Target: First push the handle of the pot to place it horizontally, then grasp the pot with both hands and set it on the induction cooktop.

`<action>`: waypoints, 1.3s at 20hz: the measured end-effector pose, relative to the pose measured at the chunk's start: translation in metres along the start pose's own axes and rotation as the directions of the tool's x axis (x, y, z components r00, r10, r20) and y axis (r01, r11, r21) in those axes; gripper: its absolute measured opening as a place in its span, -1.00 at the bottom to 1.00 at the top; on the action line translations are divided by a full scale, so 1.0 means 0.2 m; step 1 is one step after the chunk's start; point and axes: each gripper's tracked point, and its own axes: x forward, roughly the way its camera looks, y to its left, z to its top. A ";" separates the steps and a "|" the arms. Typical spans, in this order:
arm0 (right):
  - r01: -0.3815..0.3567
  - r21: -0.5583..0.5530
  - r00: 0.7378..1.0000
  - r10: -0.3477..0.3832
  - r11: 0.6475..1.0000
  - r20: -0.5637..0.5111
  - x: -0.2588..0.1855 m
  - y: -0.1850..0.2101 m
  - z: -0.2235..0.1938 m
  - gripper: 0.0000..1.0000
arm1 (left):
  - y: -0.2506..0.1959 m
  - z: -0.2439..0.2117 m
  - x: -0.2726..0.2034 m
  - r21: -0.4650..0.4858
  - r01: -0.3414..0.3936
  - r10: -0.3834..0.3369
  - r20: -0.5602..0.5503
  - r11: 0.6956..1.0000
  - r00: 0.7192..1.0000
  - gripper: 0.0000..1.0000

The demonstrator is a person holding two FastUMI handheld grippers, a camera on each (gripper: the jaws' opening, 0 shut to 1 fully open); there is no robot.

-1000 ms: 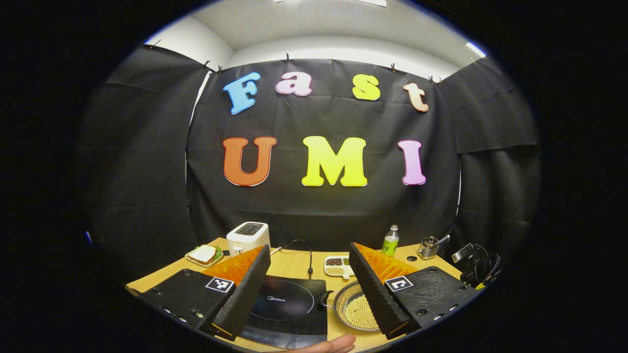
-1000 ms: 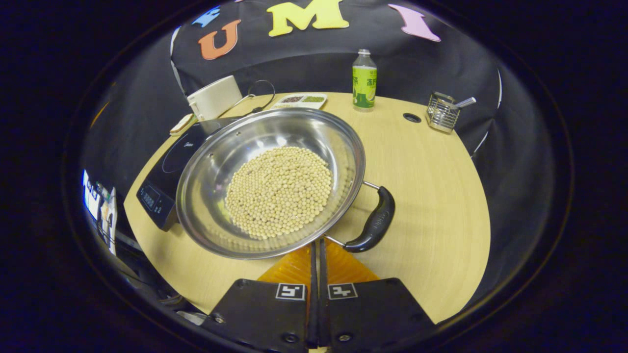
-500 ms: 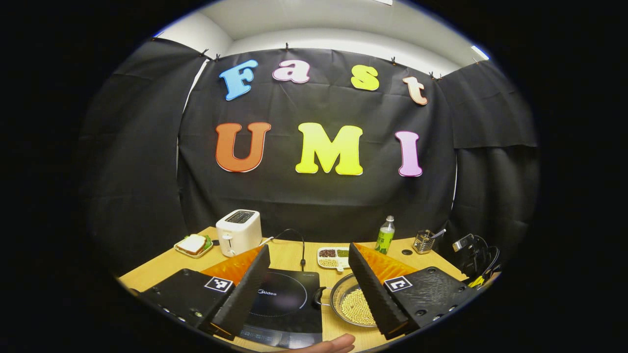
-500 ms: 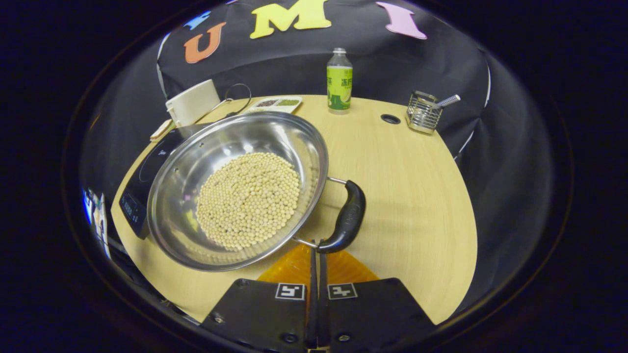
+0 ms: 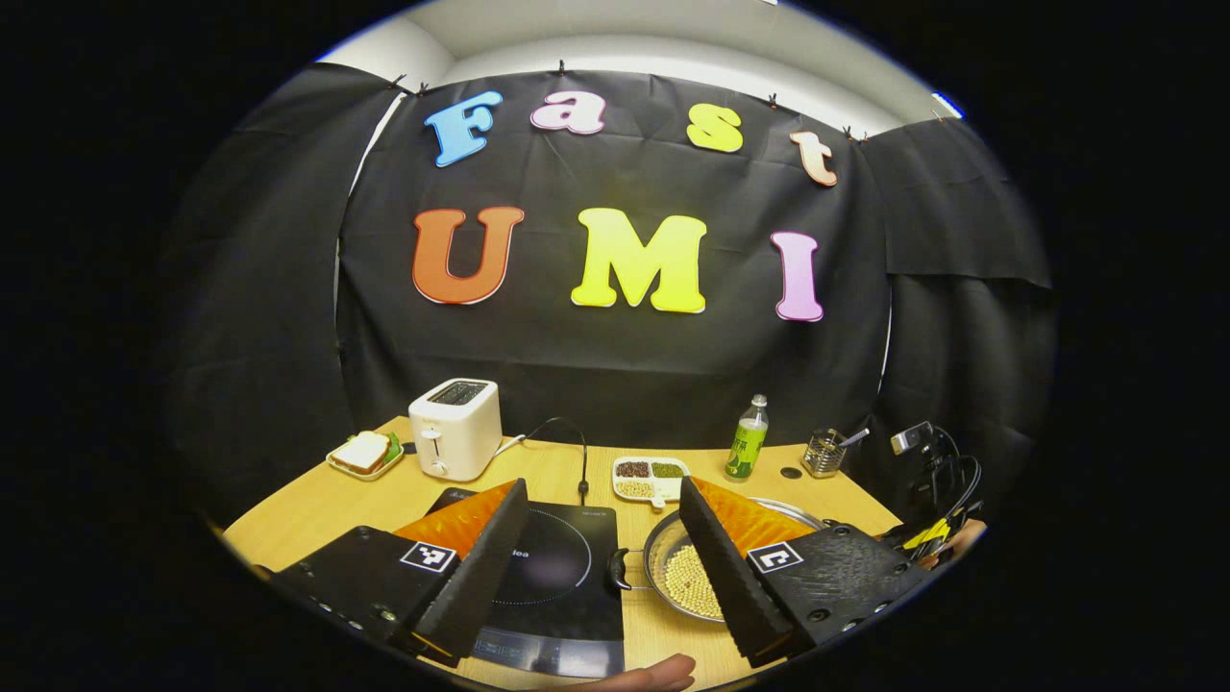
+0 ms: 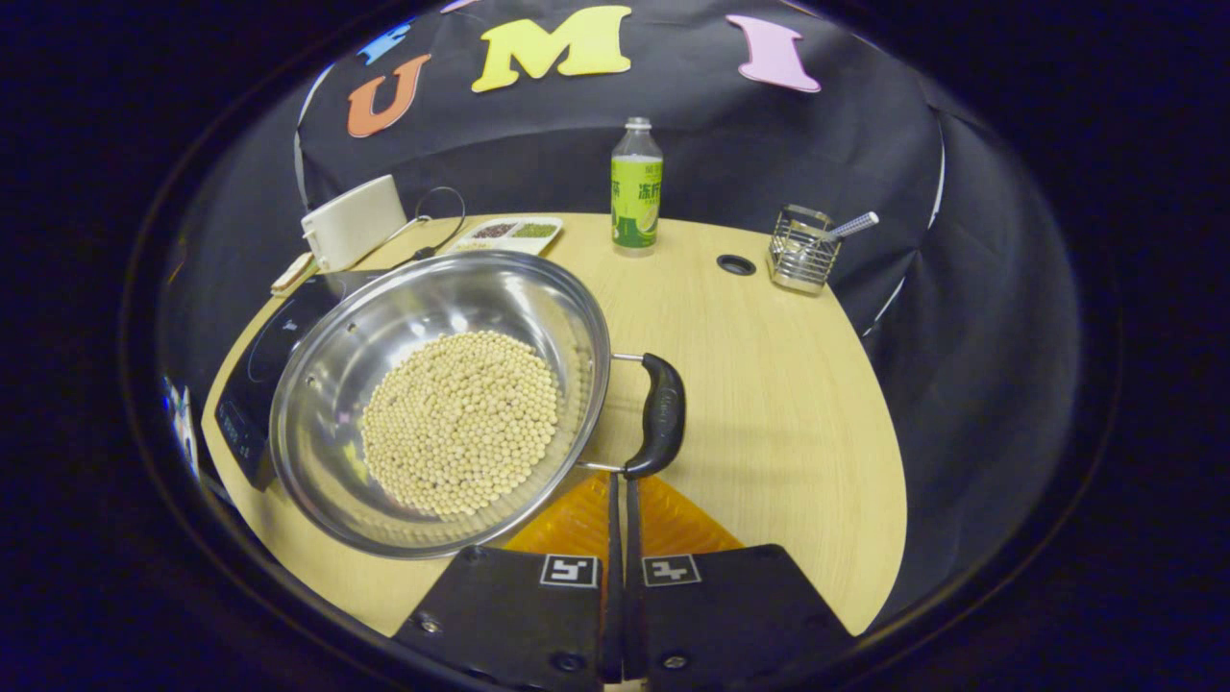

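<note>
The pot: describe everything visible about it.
The pot is a wide, shallow, shiny metal pan, upright on the wooden table, holding a layer of pale round beans. A black handle on wire struts sticks out at one side; another dark handle faces the induction cooktop beside it. The right gripper, fingers together, sits at the near handle's lower end; contact is uncertain.

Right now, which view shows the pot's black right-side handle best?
The right gripper view: the black curved handle sits whole and near beside the steel pot of beans. The left gripper view shows a black handle on the pot's other side, small.
</note>
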 end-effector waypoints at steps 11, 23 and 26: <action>-0.017 0.008 0.973 0.014 1.000 0.231 -0.30 0.06 0.20 -0.58 | -0.10 -0.29 0.17 -0.025 0.028 -0.032 -0.170 0.999 0.985 0.89; -0.008 0.091 0.963 -0.017 0.996 0.269 -0.22 -0.04 0.33 1.00 | -0.24 -0.60 0.33 -0.017 0.068 -0.070 -0.331 0.998 0.941 0.91; -0.010 0.104 0.967 -0.017 0.995 0.254 -0.17 -0.05 0.34 1.00 | -0.24 -0.67 0.39 -0.023 0.057 -0.062 -0.372 0.998 0.926 0.91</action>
